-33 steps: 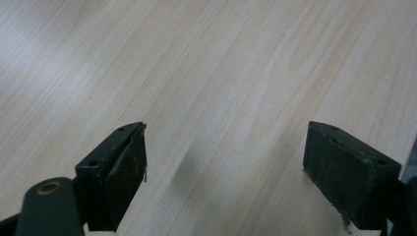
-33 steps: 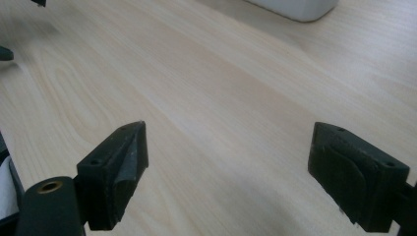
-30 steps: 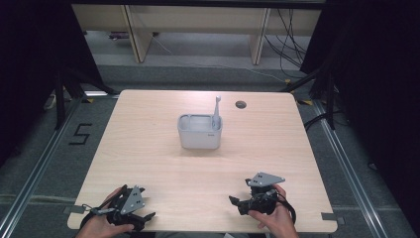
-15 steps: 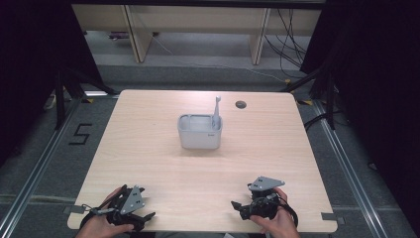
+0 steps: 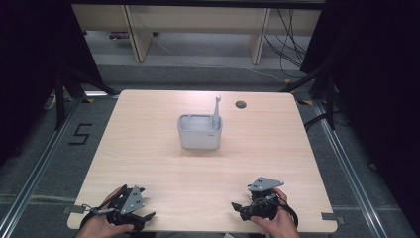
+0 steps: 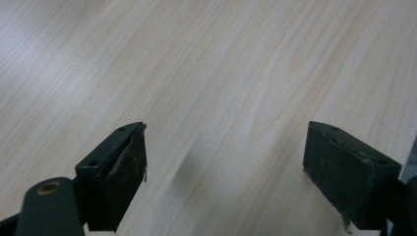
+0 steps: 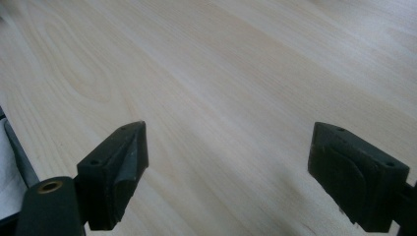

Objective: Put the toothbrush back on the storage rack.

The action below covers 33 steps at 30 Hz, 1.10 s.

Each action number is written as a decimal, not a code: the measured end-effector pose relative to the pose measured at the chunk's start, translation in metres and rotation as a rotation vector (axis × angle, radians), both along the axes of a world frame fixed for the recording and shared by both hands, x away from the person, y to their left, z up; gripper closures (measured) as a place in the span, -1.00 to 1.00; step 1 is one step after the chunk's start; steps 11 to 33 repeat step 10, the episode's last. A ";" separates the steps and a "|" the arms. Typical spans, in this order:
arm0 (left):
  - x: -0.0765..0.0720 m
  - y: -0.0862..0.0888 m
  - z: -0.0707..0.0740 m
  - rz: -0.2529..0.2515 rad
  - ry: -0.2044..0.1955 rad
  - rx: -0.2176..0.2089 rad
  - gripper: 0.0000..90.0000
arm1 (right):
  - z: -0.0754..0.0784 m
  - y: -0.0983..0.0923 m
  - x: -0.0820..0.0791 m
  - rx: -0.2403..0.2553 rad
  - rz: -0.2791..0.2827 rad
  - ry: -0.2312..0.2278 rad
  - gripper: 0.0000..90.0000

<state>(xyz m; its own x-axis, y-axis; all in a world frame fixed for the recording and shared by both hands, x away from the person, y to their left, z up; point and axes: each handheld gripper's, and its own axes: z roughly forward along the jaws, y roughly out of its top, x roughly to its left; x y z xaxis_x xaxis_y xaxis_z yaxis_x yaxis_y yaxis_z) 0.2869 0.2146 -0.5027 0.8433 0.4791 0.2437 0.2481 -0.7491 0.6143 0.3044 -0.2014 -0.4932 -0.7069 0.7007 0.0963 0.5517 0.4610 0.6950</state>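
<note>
While both hands rested at the frame's bottom edge, left gripper sat lower left, jaws released, empty. Grey bin stood upper centre, well apart, its upright brush on the right side. Right gripper, released, looked slightly nearer.

A pale wood bench is standing on a grey floor, with a round hole sitting near its far edge. A "5" mark is lying on the floor to the left. Metal rails are running along both sides of the bench. Beyond it, light wooden shelving is standing, and black cables are trailing at the right. Dark curtains are hanging on either side.
</note>
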 end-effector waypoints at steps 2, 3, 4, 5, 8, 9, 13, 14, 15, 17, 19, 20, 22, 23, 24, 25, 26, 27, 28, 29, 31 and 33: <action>0.000 0.000 0.000 0.000 0.001 0.000 -0.64 | 0.000 0.000 0.000 0.000 0.001 0.002 -0.64; 0.000 0.000 0.000 0.000 0.000 0.001 -0.64 | 0.000 0.000 0.000 -0.001 0.002 0.004 -0.64; 0.000 0.000 0.000 -0.001 0.001 0.001 -0.64 | 0.000 0.000 0.000 -0.001 0.001 0.007 -0.64; 0.000 0.000 0.000 0.000 0.000 0.001 -0.64 | 0.000 0.000 0.000 -0.001 0.000 0.006 -0.64; 0.000 0.000 0.000 0.000 0.000 0.000 -0.64 | -0.001 0.000 0.001 -0.006 0.006 -0.005 -0.64; 0.000 0.000 0.000 0.000 0.000 0.001 -0.64 | -0.001 -0.001 0.001 -0.006 0.004 -0.008 -0.64; 0.000 0.000 0.000 0.000 0.000 0.001 -0.64 | 0.000 -0.002 0.001 -0.013 -0.010 -0.002 -0.64; 0.000 0.000 0.000 0.000 0.000 0.001 -0.64 | 0.000 -0.002 0.001 -0.013 -0.010 -0.002 -0.64; 0.000 0.000 0.000 0.000 0.000 0.001 -0.64 | 0.000 -0.002 0.001 -0.013 -0.010 -0.002 -0.64; 0.000 0.000 0.000 0.000 0.000 0.001 -0.64 | 0.000 -0.002 0.001 -0.013 -0.010 -0.002 -0.64; 0.000 0.000 0.000 0.000 0.000 0.001 -0.64 | 0.000 -0.002 0.001 -0.013 -0.010 -0.002 -0.64; 0.000 0.000 0.000 0.000 0.000 0.001 -0.64 | 0.000 -0.002 0.001 -0.013 -0.010 -0.002 -0.64; 0.000 0.000 0.000 0.000 0.000 0.001 -0.64 | 0.000 -0.002 0.001 -0.013 -0.010 -0.002 -0.64; 0.000 0.000 0.000 0.000 0.000 0.001 -0.64 | 0.000 -0.002 0.001 -0.013 -0.010 -0.002 -0.64; 0.000 0.000 0.000 0.000 0.000 0.001 -0.64 | 0.000 -0.002 0.001 -0.013 -0.010 -0.002 -0.64; 0.000 0.000 0.000 0.000 0.000 0.001 -0.64 | 0.000 -0.002 0.001 -0.013 -0.010 -0.002 -0.64; 0.000 0.000 0.000 0.000 0.000 0.001 -0.64 | 0.000 -0.002 0.001 -0.013 -0.010 -0.002 -0.64; 0.000 0.000 0.000 0.000 0.000 0.001 -0.64 | 0.000 -0.002 0.001 -0.013 -0.010 -0.002 -0.64; 0.000 0.000 0.000 0.000 0.000 0.001 -0.64 | 0.000 -0.002 0.001 -0.013 -0.010 -0.002 -0.64; 0.000 0.000 0.000 0.000 0.000 0.001 -0.64 | 0.000 -0.002 0.001 -0.013 -0.010 -0.002 -0.64; 0.000 0.000 0.000 0.000 0.000 0.001 -0.64 | 0.000 -0.002 0.001 -0.013 -0.010 -0.002 -0.64; 0.000 0.000 0.000 0.000 0.000 0.001 -0.64 | 0.000 -0.002 0.001 -0.013 -0.010 -0.002 -0.64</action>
